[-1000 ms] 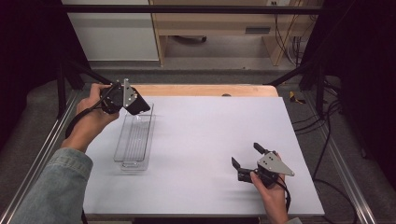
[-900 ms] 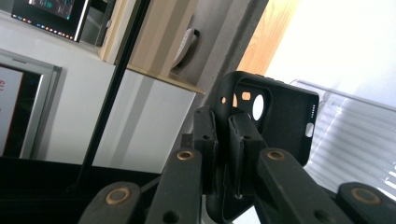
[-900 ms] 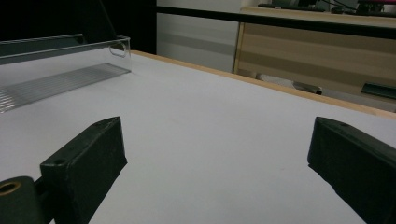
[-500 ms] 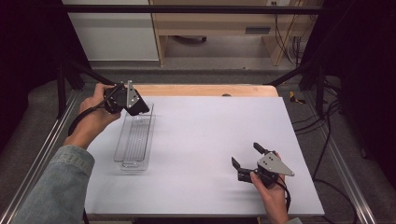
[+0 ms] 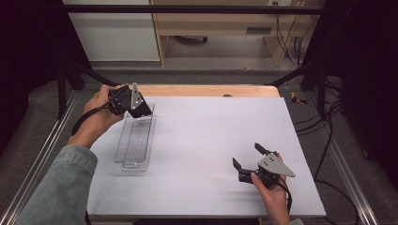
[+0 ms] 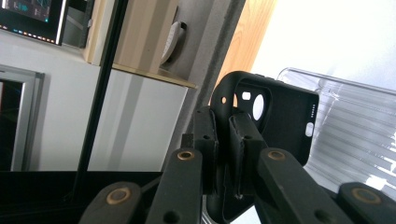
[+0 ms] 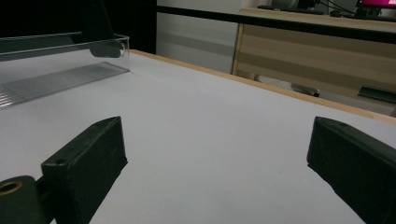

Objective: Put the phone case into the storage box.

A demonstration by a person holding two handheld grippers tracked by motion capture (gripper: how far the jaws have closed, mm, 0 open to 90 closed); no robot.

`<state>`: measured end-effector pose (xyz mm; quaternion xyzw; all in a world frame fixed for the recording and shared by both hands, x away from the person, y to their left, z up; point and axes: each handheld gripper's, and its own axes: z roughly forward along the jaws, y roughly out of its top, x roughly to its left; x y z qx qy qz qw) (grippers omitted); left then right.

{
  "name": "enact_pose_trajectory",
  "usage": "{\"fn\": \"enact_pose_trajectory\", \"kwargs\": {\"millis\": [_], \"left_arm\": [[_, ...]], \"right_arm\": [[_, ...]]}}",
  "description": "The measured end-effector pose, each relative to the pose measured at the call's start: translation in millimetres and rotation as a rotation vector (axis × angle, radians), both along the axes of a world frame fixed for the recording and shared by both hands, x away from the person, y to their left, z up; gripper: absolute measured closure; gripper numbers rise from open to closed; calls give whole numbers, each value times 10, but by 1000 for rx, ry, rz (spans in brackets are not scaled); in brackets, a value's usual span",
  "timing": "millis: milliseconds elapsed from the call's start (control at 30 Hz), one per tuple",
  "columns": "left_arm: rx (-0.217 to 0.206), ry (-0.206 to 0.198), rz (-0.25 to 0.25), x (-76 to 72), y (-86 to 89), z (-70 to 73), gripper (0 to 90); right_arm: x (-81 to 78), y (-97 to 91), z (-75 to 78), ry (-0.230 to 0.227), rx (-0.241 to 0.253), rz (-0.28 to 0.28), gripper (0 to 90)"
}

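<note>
Left hand-held gripper (image 6: 224, 154) clamps phone case (image 6: 275, 116) over tray's (image 5: 136, 140) far end; tray's long axis runs toward person; right hand-held gripper (image 5: 246, 161) wide, well apart.

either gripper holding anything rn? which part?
The left gripper is clamped on a black phone case, pinching its side wall at the camera-cutout end, over the clear tray. The right gripper stands open and holds nothing.
</note>
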<state>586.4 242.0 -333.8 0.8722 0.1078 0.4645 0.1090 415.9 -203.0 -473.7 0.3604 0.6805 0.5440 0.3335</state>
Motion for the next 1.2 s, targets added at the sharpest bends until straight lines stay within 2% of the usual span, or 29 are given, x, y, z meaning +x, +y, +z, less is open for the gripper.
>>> {"fn": "enact_pose_trajectory", "kwargs": {"millis": [500,733,933,1200], "left_arm": [[12,15,-13,-7,15,-24,828],[-1,17,-16,6,-7,-44,828],[17,15,-42,-23,-90,-33,827],[31,29,-31,31,-56,-72,827]], "right_arm": [[1,6,-7,-1,-5,-2,49],[3,21,-20,5,-9,2,51],[11,7,-16,4,-4,-3,50],[12,14,-22,7,-9,-2,49]]}}
